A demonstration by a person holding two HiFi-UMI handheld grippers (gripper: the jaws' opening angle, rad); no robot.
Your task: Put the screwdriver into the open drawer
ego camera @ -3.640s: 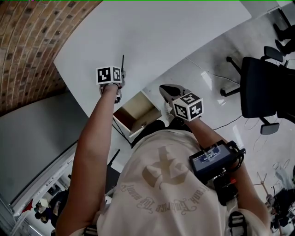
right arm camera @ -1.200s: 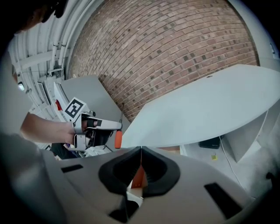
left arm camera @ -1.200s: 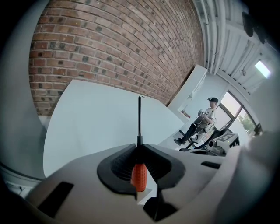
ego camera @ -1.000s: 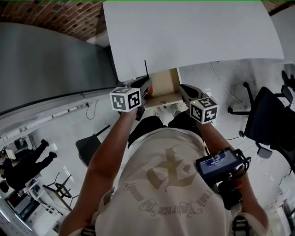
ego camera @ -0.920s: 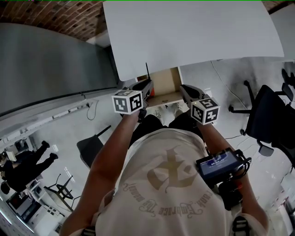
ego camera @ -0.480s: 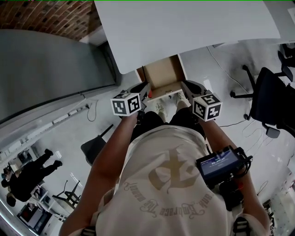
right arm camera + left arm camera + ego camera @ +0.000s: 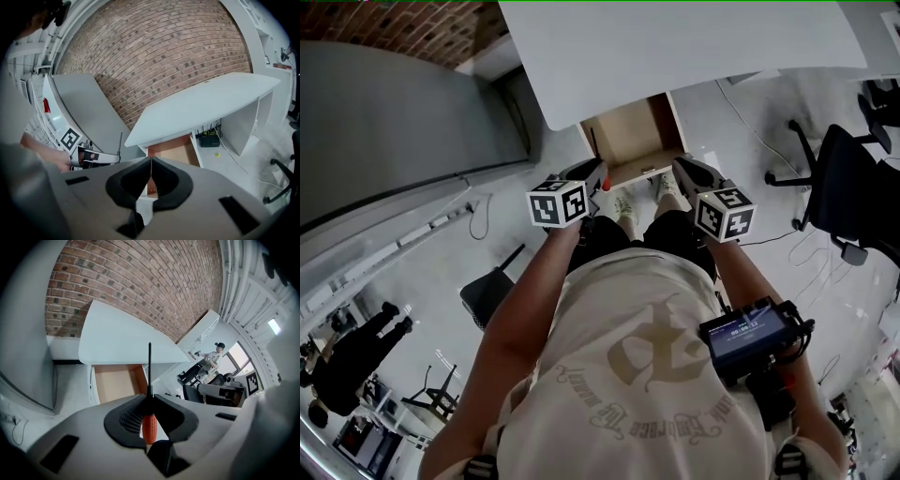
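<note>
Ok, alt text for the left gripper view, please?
The left gripper is shut on an orange-handled screwdriver, its dark shaft pointing straight ahead. Beyond it, an open drawer shows under a white desk that stands against a brick wall.

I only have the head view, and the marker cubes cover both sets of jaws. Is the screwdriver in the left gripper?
Observer: Yes. The left gripper is shut on the screwdriver, at its orange handle, black shaft sticking out ahead.
Operator: And the right one?
Observer: The right gripper has its jaws together, nothing between them.
Operator: Anything under the desk?
Observer: A black router sits on the floor there, beside the open drawer.
</note>
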